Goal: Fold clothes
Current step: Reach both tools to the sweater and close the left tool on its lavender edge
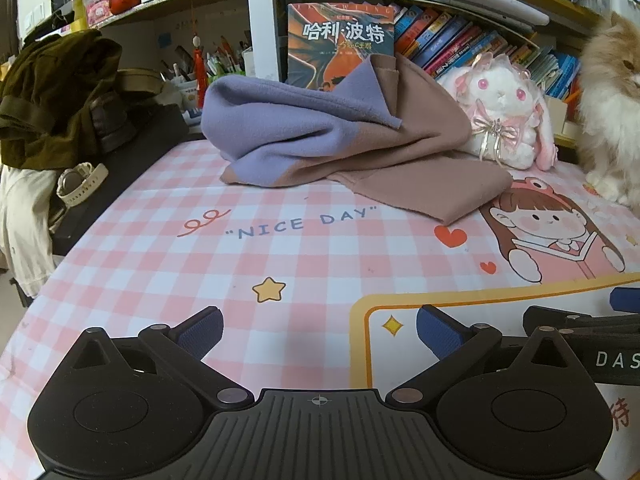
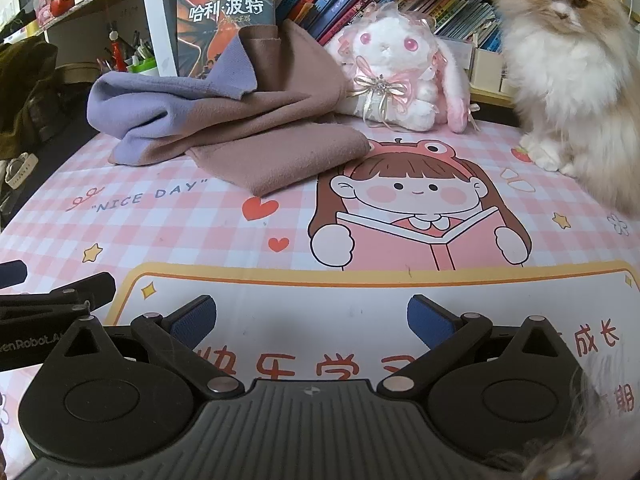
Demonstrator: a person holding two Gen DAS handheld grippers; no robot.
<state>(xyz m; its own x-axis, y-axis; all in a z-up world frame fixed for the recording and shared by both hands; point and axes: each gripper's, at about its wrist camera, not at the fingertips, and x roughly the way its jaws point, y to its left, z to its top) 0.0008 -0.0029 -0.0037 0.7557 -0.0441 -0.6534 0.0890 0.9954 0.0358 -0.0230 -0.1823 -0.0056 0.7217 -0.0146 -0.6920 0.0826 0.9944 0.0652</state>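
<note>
A crumpled purple and brown garment [image 1: 336, 136] lies in a heap at the back of the pink checked desk mat [image 1: 240, 256], leaning against a book. It also shows in the right wrist view [image 2: 240, 120]. My left gripper [image 1: 318, 330] is open and empty, low over the near part of the mat, well short of the garment. My right gripper [image 2: 312, 320] is open and empty, also near the front edge, beside the left one. Part of the right gripper [image 1: 580, 328] shows at the right edge of the left wrist view.
A fluffy cat [image 2: 572, 80] sits on the mat at the back right. A white plush rabbit [image 2: 400, 72] stands just right of the garment. Books [image 1: 460, 40] fill the shelf behind. A dark green bag [image 1: 60, 96] and a white watch [image 1: 80, 184] lie at the left.
</note>
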